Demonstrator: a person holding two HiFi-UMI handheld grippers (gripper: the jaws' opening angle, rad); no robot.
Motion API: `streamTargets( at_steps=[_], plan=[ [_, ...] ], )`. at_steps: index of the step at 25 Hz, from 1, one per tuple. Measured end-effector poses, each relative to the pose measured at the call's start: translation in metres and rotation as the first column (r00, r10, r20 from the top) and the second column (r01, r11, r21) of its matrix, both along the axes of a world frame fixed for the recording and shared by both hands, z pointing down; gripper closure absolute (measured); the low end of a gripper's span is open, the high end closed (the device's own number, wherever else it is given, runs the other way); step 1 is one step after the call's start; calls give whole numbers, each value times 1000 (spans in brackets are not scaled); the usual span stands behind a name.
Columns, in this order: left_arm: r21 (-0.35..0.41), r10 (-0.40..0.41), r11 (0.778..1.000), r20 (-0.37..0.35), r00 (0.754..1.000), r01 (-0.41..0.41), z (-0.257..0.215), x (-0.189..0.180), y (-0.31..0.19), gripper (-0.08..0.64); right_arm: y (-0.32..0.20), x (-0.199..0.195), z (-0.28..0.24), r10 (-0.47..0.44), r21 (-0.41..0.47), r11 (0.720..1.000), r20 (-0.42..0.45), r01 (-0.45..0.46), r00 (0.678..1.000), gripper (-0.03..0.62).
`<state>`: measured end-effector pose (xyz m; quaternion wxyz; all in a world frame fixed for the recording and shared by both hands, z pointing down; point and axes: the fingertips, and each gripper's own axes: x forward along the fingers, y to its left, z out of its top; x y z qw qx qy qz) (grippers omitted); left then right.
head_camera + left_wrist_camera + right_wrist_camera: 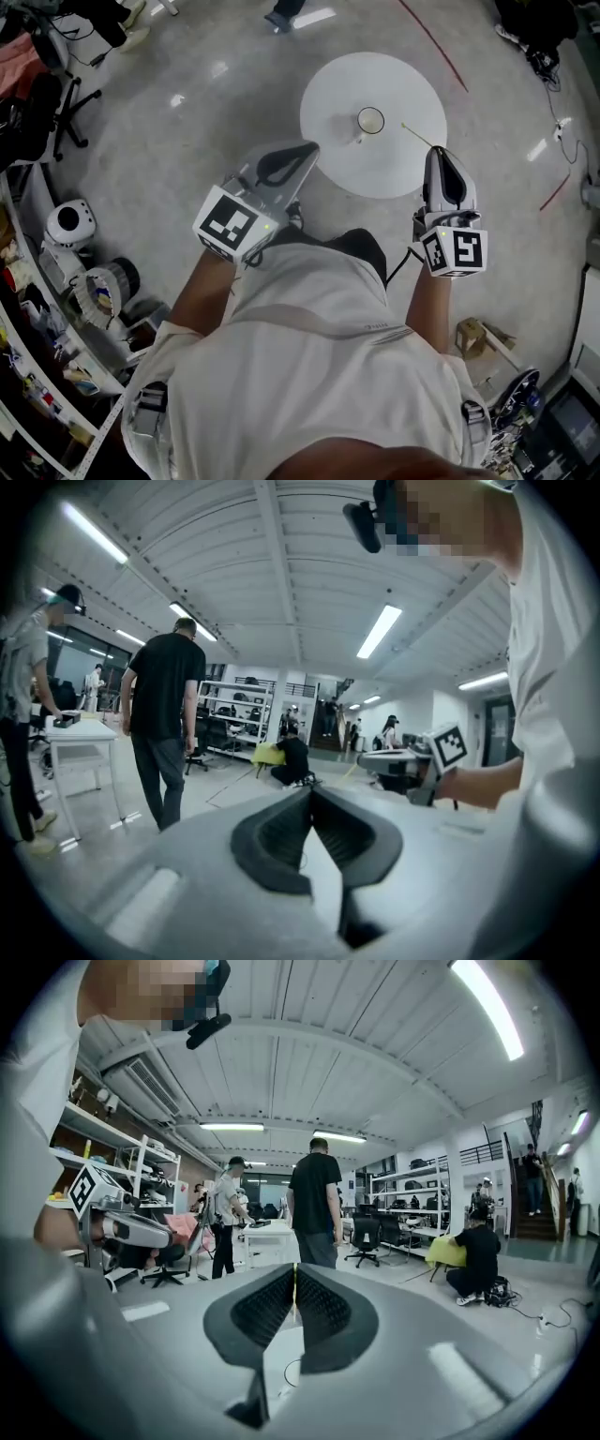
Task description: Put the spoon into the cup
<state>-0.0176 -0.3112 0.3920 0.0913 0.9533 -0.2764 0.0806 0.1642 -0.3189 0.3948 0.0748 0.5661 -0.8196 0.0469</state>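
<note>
In the head view a small round cup stands near the middle of a round white table. A thin pale spoon lies on the table to the right of the cup. My left gripper hovers at the table's near left edge, its jaws shut and empty. By the near right edge my right gripper is also shut on nothing, a little short of the spoon. Each gripper view looks level across the room, with the jaws closed tip to tip; neither shows the cup or the spoon.
A person in black stands beyond the table and another crouches by a yellow thing. Office chairs and a white desk stand around. Cluttered shelves line the left; a cardboard box lies on the floor to the right.
</note>
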Motion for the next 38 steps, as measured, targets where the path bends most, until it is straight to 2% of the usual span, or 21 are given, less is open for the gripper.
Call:
streamTargets(
  at_steps=[7, 13, 20, 28, 32, 33, 35, 38],
  plan=[
    [-53, 29, 998, 16, 999, -28, 21, 11, -30, 558, -43, 2, 56, 19, -134, 991, -44, -25, 999, 581],
    [-107, -26, 994, -5, 1000, 25, 30, 18, -40, 558, -69, -2, 102, -48, -218, 976, -66, 32, 997, 581],
    [-133, -74, 988, 51, 996, 81, 46, 23, -34, 558, -101, -3, 180, -117, -346, 935, -94, 78, 989, 581],
    [-145, -145, 978, 50, 988, 151, 46, 16, -37, 558, -121, -7, 250, -116, -448, 892, -86, 66, 989, 581],
    [-140, -161, 976, 54, 986, 167, 42, 10, -32, 558, -119, -17, 264, -140, -487, 870, -82, 84, 987, 580],
    [-137, -167, 975, 56, 984, 173, 41, 8, -32, 558, -117, -19, 265, -148, -498, 862, -75, 91, 986, 576],
    [-131, -171, 976, 53, 984, 176, 38, 6, -36, 558, -117, -20, 264, -155, -507, 856, -71, 99, 985, 507],
    [-119, -146, 981, 51, 988, 151, 35, 6, -39, 558, -123, -19, 249, -145, -481, 872, -66, 96, 987, 471]
  ],
)
